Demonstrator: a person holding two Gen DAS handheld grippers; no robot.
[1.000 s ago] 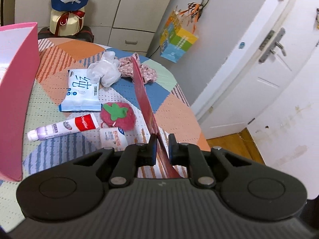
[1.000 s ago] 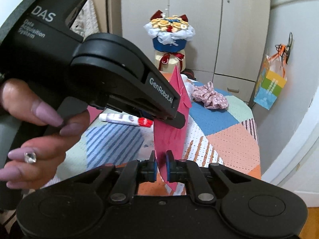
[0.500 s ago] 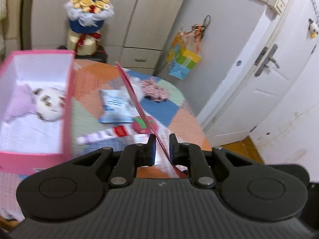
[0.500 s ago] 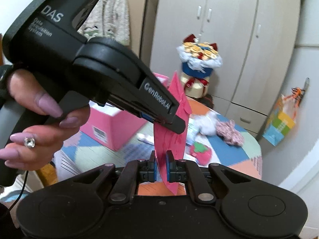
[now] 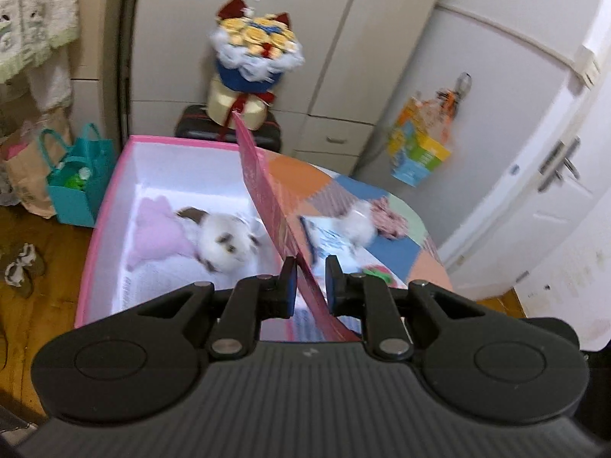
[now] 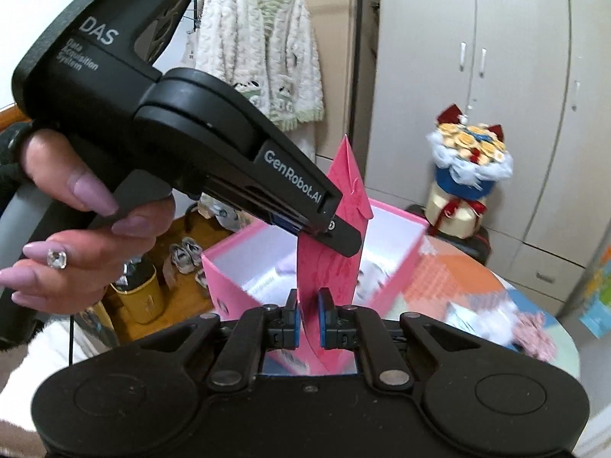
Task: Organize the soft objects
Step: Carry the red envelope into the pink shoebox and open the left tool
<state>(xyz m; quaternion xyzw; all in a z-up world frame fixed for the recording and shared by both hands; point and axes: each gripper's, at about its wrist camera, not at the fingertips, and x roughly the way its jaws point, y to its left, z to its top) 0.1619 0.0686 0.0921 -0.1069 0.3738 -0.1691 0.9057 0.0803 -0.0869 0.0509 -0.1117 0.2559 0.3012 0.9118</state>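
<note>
Left fingers [image 5: 310, 280] and right fingers [image 6: 308, 316] both clamped on flat pink cardboard lid [image 5: 267, 206], held edge-up above open pink box [image 5: 114, 198]. Beyond left fingers, white spotted plush [image 5: 225, 242] and lilac plush [image 5: 158, 227] inside box.

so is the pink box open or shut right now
Open. The pink box shows its white inside with a pink plush and a white plush in it; the lid is held edge-up above it.

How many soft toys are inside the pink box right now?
2: a pale pink plush at the left and a white-and-brown plush beside it in the pink cardboard box; the pink lid may hide more.
</note>
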